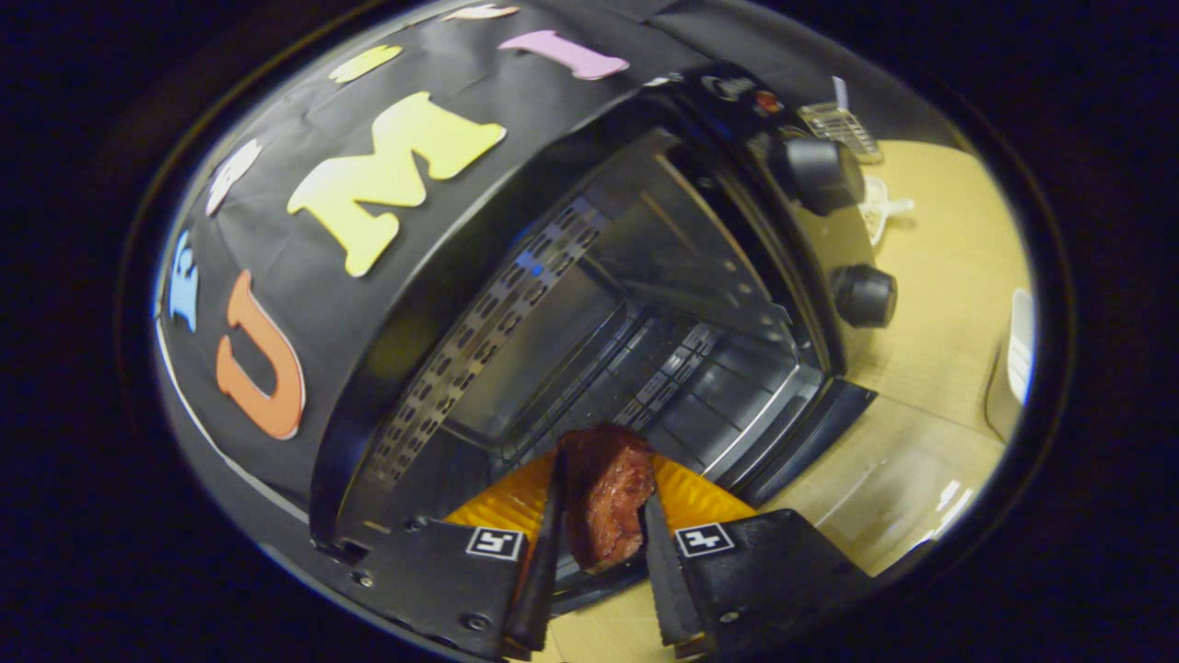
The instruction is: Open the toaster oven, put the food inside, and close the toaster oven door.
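Oven [645, 304]: door [811, 433] already open.
Gripper [599, 543]: fingers clamped on the meat [603, 497], held at the oven mouth above a yellow plate [516, 502].
Left: place meat inside, release, close door.

The tongs [601, 543] are rolled sideways, both fingers [543, 562] pressed onto a reddish-brown food piece [605, 493].

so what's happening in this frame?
The handheld gripper is shut on a reddish-brown piece of food, both fingers pressing its sides. It hangs over a yellow ridged tray at the mouth of the toaster oven, whose door is already open. The food is not yet set down inside, and the door remains to be closed.
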The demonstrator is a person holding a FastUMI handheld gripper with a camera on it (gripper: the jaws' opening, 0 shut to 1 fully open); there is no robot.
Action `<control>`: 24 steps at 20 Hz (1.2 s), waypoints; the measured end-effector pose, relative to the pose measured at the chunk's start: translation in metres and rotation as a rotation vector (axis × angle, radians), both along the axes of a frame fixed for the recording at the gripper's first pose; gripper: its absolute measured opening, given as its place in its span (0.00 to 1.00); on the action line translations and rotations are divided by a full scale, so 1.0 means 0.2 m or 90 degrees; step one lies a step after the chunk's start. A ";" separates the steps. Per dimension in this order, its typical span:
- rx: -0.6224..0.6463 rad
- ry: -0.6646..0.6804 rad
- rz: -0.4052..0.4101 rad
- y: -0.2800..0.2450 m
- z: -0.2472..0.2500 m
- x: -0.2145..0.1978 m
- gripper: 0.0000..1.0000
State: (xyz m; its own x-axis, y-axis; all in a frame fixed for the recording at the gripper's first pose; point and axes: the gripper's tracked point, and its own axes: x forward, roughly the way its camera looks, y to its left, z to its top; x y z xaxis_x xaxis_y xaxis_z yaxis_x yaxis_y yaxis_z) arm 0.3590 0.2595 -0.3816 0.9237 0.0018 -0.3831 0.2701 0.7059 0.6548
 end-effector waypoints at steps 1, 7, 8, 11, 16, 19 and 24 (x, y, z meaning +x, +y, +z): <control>-0.046 0.003 0.010 0.00 0.00 0.00 0.60; -0.277 0.011 0.062 -0.02 0.02 -0.02 0.99; -0.297 0.011 0.073 -0.02 0.02 -0.03 0.99; -0.320 0.017 0.096 -0.03 0.03 -0.08 0.99; -0.356 0.019 0.137 -0.03 0.12 -0.24 0.99; -0.386 0.020 0.166 -0.05 0.18 -0.39 0.99; -0.409 0.035 0.206 -0.07 0.19 -0.71 0.99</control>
State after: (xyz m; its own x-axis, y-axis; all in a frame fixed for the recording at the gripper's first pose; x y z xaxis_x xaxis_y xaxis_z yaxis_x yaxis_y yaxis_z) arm 0.2171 0.2452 -0.3429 0.8942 0.0311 -0.4466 0.0025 0.9972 0.0745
